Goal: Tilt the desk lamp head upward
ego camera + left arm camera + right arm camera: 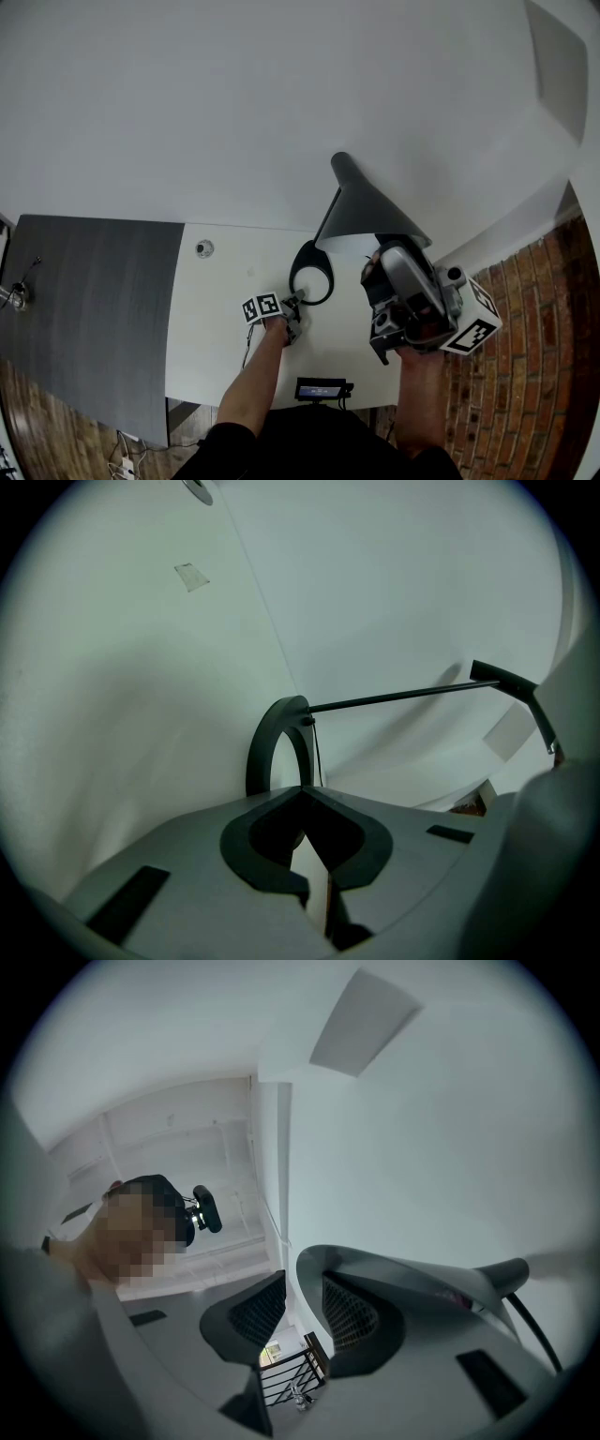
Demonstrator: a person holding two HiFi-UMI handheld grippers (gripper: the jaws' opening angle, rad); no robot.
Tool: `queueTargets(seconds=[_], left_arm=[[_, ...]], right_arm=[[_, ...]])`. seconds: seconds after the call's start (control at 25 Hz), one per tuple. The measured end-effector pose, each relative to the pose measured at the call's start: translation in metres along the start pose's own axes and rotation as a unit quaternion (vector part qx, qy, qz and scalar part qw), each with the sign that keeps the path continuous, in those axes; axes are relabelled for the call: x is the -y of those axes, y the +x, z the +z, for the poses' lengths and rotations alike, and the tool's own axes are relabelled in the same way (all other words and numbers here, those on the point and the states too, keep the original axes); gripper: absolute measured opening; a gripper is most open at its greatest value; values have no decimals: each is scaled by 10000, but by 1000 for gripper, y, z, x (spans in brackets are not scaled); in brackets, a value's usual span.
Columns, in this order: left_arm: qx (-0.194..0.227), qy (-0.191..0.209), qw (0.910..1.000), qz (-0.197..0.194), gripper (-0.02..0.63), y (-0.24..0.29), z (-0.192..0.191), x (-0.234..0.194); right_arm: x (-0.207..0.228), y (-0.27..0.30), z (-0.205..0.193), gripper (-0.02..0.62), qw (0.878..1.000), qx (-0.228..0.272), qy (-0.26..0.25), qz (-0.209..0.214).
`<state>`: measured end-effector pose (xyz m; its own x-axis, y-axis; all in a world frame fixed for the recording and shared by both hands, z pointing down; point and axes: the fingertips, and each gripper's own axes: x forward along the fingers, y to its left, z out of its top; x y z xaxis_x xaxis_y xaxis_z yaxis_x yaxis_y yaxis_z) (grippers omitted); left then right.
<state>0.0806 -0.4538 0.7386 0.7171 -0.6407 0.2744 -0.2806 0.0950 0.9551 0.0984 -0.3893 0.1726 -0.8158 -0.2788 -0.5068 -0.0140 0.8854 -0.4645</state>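
Observation:
The desk lamp stands on the white table (216, 319). Its black ring base (312, 272) lies flat, and its wide grey head (364, 211) rises above the back edge. My left gripper (293, 305) sits low at the ring's near-left rim. In the left gripper view its jaws (302, 794) meet at the tips, with the ring base (272, 742) running into the hollow between them. The thin lamp arm (403, 697) leads right. My right gripper (377, 265) is raised under the head's near edge. It (302, 1309) is open, the lamp head's rim (412, 1274) against its right finger.
A dark grey panel (84, 309) adjoins the table on the left. A small round grommet (203, 248) sits in the tabletop. A small black device (322, 386) lies at the front edge. Brick flooring (525, 375) shows on the right, a white wall behind.

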Motion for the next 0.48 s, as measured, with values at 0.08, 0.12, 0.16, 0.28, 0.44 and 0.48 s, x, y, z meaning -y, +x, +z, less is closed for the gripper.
queueTargets(seconds=[0.08,0.12,0.16,0.28,0.44,0.48], left_arm=[[11,18,10000,19,14,0,0,0],[19,36,10000,35,14,0,0,0],[25,52,10000,50,14,0,0,0],[24,60,10000,49,14,0,0,0],[10,42,10000,45,14,0,-1,0],[6,42,10000,46,14,1,-1,0]], right_arm=[[0,1,1,129,10000,22,42,-15],[0,2,2,129,10000,31,59,-22],[0,2,3,129,10000,37,74,-28],[1,5,6,129,9999,57,109,-47],[2,7,10,129,9998,75,154,-77],[2,8,10,129,9998,83,169,-76]])
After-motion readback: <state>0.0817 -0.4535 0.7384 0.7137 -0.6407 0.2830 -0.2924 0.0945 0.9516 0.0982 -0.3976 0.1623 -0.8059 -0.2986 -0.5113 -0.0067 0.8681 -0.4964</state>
